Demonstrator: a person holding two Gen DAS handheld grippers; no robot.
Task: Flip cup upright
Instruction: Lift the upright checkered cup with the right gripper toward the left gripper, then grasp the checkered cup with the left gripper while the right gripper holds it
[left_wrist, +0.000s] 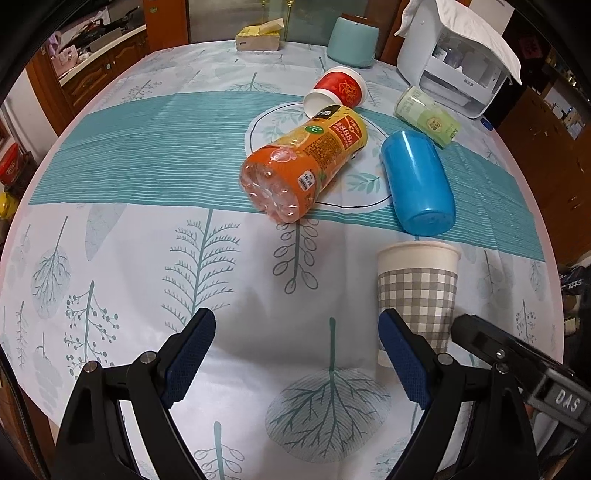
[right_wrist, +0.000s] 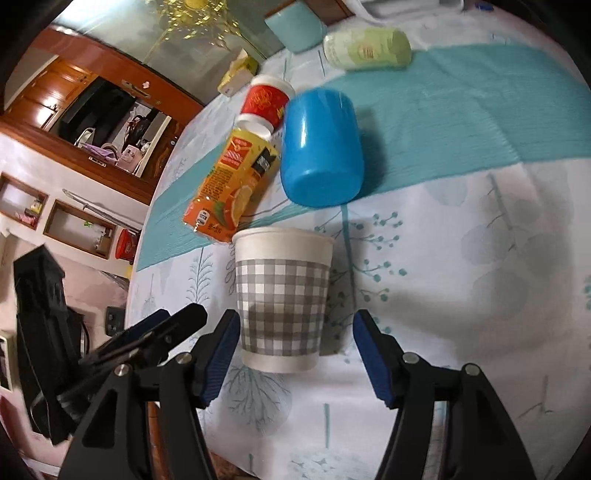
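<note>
Right gripper (right_wrist: 291, 354) was spread wide and held nothing; the checked paper cup (right_wrist: 283, 299) stood upright on the bench (right_wrist: 461, 295) right ahead of it, base between the fingertips, untouched. Left gripper (left_wrist: 297, 354) was also wide and empty, cup off to its right. Just past the paper cup we saw the blue cup (right_wrist: 321, 147) on its side, long axis running away from the right gripper, closed base toward us. We judged the right gripper nearer.

both wrist views look low across the table, sharing the checked cup (left_wrist: 417, 295).
</note>
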